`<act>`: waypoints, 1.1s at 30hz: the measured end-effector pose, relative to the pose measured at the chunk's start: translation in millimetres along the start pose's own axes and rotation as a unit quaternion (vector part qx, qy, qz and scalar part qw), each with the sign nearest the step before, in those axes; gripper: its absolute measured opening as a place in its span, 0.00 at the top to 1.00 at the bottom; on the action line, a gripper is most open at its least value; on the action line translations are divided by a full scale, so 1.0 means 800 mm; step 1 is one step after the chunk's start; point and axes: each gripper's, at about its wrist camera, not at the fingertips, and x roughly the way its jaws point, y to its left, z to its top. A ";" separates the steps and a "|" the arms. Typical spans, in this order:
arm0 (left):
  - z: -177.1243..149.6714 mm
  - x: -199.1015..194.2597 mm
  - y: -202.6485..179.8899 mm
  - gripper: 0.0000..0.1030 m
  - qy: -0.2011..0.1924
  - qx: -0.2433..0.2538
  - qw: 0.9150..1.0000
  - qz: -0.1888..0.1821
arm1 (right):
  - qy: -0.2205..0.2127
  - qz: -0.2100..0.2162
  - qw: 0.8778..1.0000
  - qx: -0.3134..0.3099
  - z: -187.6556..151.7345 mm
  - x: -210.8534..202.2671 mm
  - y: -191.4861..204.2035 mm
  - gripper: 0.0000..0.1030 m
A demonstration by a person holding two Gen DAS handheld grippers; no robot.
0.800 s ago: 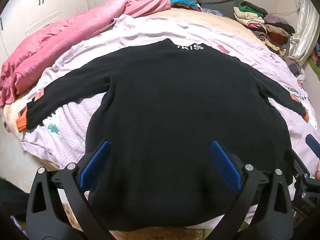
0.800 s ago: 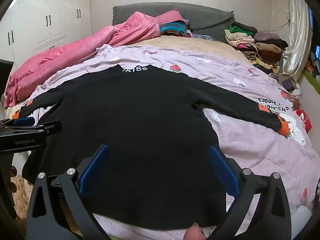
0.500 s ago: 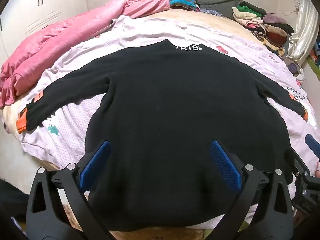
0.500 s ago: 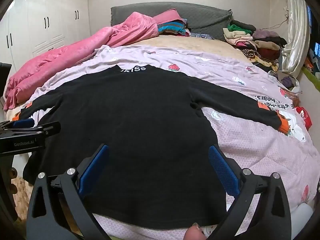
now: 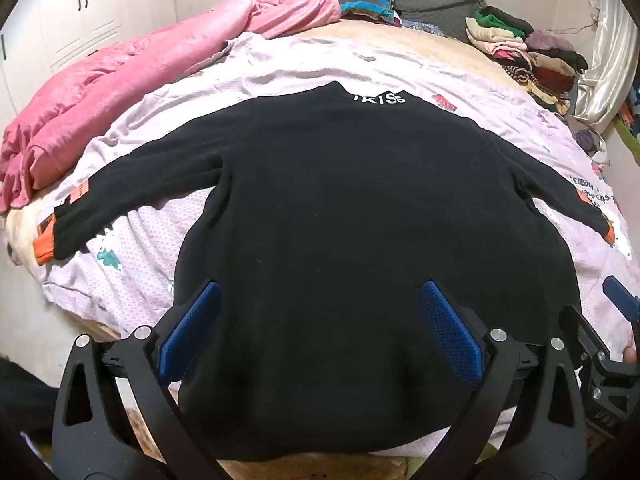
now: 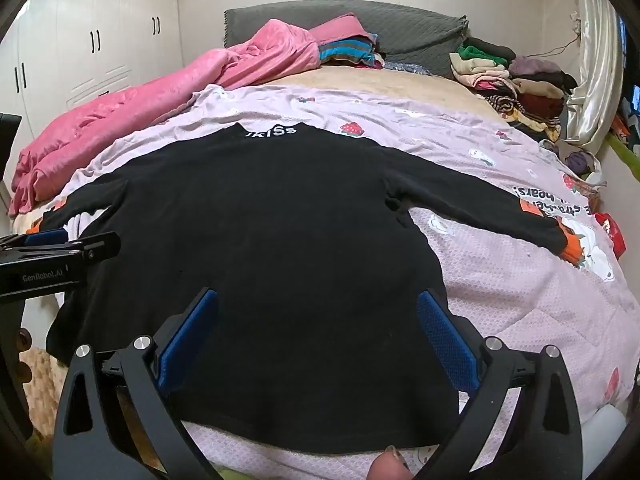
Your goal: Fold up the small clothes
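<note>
A black long-sleeved sweater [image 5: 352, 216] lies flat on the bed, collar with white lettering at the far side, both sleeves spread outward; it also shows in the right wrist view [image 6: 280, 240]. Its cuffs are orange. My left gripper [image 5: 320, 312] is open and empty above the hem near the sweater's middle. My right gripper [image 6: 316, 316] is open and empty above the hem, toward the right half. The left gripper's side shows in the right wrist view [image 6: 56, 252]; a right fingertip [image 5: 620, 300] shows in the left wrist view.
A lilac printed sheet [image 6: 520, 280] covers the bed. A pink quilt [image 5: 120, 80] is bunched along the left side. A grey pillow [image 6: 400, 32] and a pile of folded clothes [image 6: 512, 76] sit at the far end. White wardrobes [image 6: 80, 48] stand at left.
Both grippers have risen and drawn back very slightly, so the sweater sits a little lower in both views. Both stay open; the sweater has not moved.
</note>
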 end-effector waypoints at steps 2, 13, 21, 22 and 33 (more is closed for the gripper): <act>0.000 0.000 0.001 0.09 0.000 -0.001 1.000 -0.002 | 0.002 0.001 1.000 0.000 0.000 0.000 0.000 0.04; 0.000 0.000 0.004 0.09 0.001 -0.003 1.000 -0.003 | 0.002 0.001 1.000 0.000 0.000 -0.001 0.001 0.04; 0.001 -0.002 0.006 0.09 -0.001 -0.006 1.000 -0.003 | 0.000 -0.001 1.000 0.000 0.000 -0.001 0.001 0.04; 0.001 -0.002 0.006 0.09 -0.001 -0.006 1.000 -0.004 | 0.000 -0.001 1.000 0.000 0.000 -0.001 0.000 0.04; 0.002 -0.002 0.008 0.09 -0.002 -0.007 1.000 -0.003 | 0.000 -0.003 1.000 0.001 0.001 -0.002 -0.001 0.04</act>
